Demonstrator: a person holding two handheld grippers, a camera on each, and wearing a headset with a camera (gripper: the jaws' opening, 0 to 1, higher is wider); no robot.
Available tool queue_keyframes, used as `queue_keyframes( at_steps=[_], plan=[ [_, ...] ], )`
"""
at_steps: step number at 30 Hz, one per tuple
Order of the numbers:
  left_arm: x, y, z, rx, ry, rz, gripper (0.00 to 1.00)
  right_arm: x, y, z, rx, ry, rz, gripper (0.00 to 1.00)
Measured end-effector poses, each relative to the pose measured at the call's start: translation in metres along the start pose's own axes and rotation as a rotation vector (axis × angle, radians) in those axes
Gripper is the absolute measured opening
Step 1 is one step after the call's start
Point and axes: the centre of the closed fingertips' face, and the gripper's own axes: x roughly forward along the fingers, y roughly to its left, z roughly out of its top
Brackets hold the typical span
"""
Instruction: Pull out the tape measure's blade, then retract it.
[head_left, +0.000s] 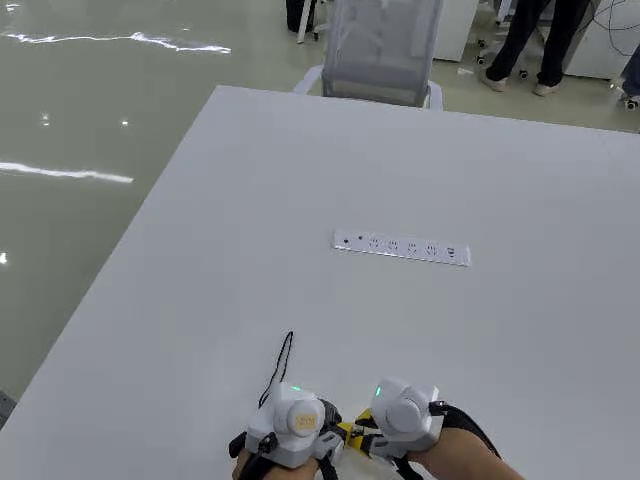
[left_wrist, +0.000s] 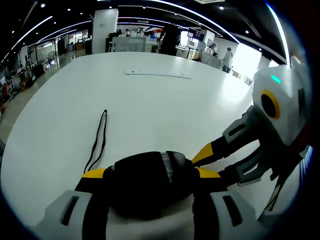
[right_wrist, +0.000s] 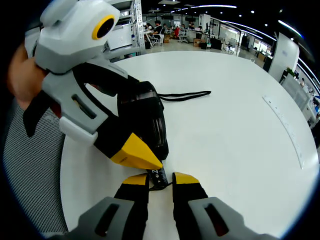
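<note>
White table (head_left: 420, 150) in an open office, with a power strip (head_left: 401, 247) at its middle. Near the person, two hands aim their tools at each other. The left tool (left_wrist: 150, 174) clamps the black tape measure (right_wrist: 145, 117), whose strap (head_left: 280, 365) trails loose. The right tool (right_wrist: 160, 178) pinches the blade (right_wrist: 159, 182) tip just beside the case. The blade's markings are too small to read.
</note>
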Motion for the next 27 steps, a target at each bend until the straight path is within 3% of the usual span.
queue_keyframes(
  at_steps=[24,25,26,27],
  plan=[
    [-0.001,0.0,0.0,0.0,0.001,-0.012,0.66,-0.007,0.003,0.004,0.012,-0.05,0.038,0.17],
    [-0.001,0.0,0.0,0.001,0.001,-0.013,0.66,-0.007,0.002,0.004,0.011,-0.046,0.039,0.18],
    [-0.001,0.0,0.0,0.001,-0.001,-0.015,0.66,-0.007,0.005,-0.01,0.019,0.027,0.049,0.2],
    [-0.001,0.0,0.0,0.001,0.001,-0.012,0.66,-0.006,0.004,-0.016,-0.021,0.055,0.039,0.19]
  ],
)
